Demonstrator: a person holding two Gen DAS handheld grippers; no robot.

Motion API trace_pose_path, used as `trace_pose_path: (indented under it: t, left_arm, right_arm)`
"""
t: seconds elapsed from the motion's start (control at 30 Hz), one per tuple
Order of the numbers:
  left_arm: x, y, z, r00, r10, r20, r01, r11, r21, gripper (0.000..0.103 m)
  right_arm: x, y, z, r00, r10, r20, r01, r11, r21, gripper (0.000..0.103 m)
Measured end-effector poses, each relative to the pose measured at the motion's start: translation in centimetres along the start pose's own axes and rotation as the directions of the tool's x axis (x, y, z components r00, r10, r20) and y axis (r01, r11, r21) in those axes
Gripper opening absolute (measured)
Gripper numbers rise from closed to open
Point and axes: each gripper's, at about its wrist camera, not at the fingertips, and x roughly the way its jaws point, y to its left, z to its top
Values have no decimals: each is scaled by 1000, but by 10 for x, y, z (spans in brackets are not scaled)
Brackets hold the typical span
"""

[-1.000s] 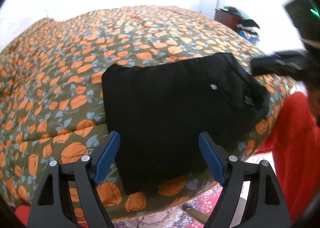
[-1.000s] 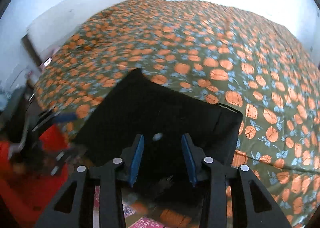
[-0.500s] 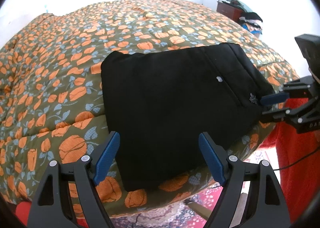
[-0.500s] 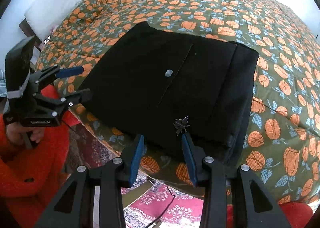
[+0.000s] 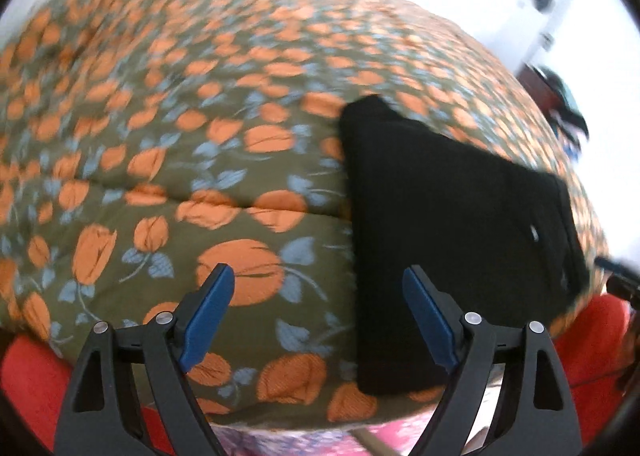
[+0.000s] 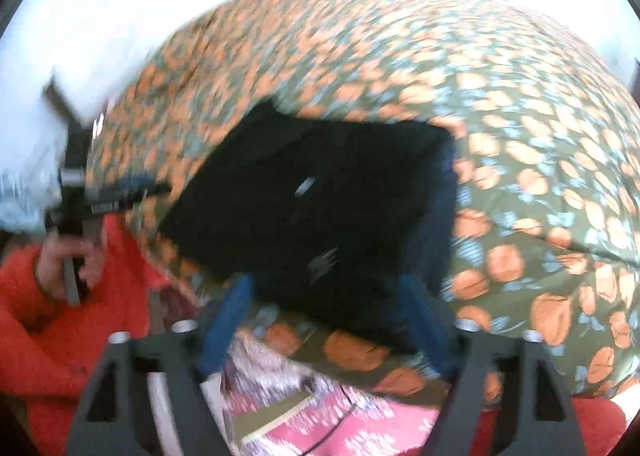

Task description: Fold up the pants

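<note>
Pants (image 5: pixel 448 236), black and folded into a flat block, lie at the near edge of the floral bedspread (image 5: pixel 200 135); in the left wrist view we hold the left gripper (image 5: pixel 318 320) wide and still spreading, nothing between its jaws. In the blurred right wrist view, our right gripper (image 6: pixel 324 320) is opening above that near edge, pads clear of the pants (image 6: pixel 320 191).

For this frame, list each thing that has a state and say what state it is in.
Pants: folded into a flat black rectangle, lying near the bed's edge.
Quilt: spread over the bed, under the pants.
Left tongs: opening, nothing between the pads.
Right tongs: opening, over the pants' near edge, not gripping it.
</note>
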Motion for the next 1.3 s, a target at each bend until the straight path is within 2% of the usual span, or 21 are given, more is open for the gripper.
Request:
trace_pose_path:
  t: [0.07, 0.13, 0.17, 0.2, 0.27, 0.37, 0.47, 0.5, 0.53, 0.57, 0.6, 0.63, 0.7, 0.77, 0.83, 0.97, 1.07, 1.17, 1.3]
  left_arm:
    - [10, 7, 6, 997, -74, -30, 73, 996, -46, 87]
    - [24, 8, 9, 984, -156, -89, 149, 986, -77, 87]
    - [39, 6, 11, 968, -204, -148, 192, 977, -92, 87]
    - [46, 3, 12, 959, -220, -180, 205, 974, -98, 87]
    - [57, -1, 13, 944, -250, -215, 233, 967, -105, 89]
    - [69, -12, 16, 924, -290, -250, 272, 956, -107, 92]
    - [75, -35, 14, 904, -309, -296, 302, 951, -68, 91]
    - [73, -44, 13, 903, -312, -296, 315, 948, -40, 79]
    - [69, -53, 12, 921, -271, -280, 285, 958, 10, 67]
    - [63, -60, 11, 936, -234, -261, 255, 966, 50, 60]
    - [53, -73, 9, 955, -194, -224, 223, 969, 111, 46]
    - [45, -81, 9, 965, -167, -204, 198, 970, 142, 35]
    - [29, -89, 16, 969, -172, -177, 200, 968, 151, 25]
    - [14, -90, 30, 968, -204, -146, 225, 963, 146, 24]
    - [-2, -100, 56, 969, -223, -102, 238, 957, 167, 24]
    - [-11, -110, 113, 985, -173, -6, 169, 958, 231, 24]
    - [-16, -115, 151, 987, -150, 64, 130, 961, 244, 24]
    - [-20, -119, 169, 986, -128, 104, 97, 960, 261, 24]
    - [-14, -131, 181, 988, -88, 125, 48, 953, 298, 24]
  right_arm:
    - [3, -30, 6, 997, 81, 9, -82, 989, 123, 81]
    - [17, -62, 10, 983, 185, 3, -179, 948, 262, 81]
    - [29, -79, 10, 972, 237, -5, -222, 917, 332, 81]
    - [38, -88, 10, 967, 256, -15, -232, 900, 370, 81]
    - [50, -103, 11, 970, 242, -33, -207, 886, 415, 81]
    - [72, -117, 10, 943, 325, -69, -254, 840, 480, 81]
    - [86, -116, 10, 929, 353, -113, -258, 834, 487, 81]
    - [90, -111, 12, 917, 382, -116, -284, 827, 486, 83]
    - [91, -105, 13, 911, 391, -128, -291, 832, 472, 83]
    - [92, -95, 15, 923, 346, -169, -249, 871, 423, 78]
    - [93, -87, 18, 933, 293, -208, -203, 908, 368, 65]
    - [91, -76, 22, 945, 227, -234, -152, 942, 298, 58]
    - [79, -49, 32, 964, 121, -238, -84, 983, 161, 41]
    - [64, -27, 45, 974, 71, -215, -56, 995, 78, 36]
    - [48, -15, 64, 981, 96, -169, -87, 994, 61, 34]
    - [34, -6, 116, 990, 117, -80, -116, 993, 29, 33]
    - [35, -7, 164, 994, 107, 2, -107, 994, 24, 33]
    - [32, -5, 193, 992, 112, 57, -114, 993, 24, 33]
    - [25, -3, 213, 991, 107, 82, -108, 994, 8, 33]
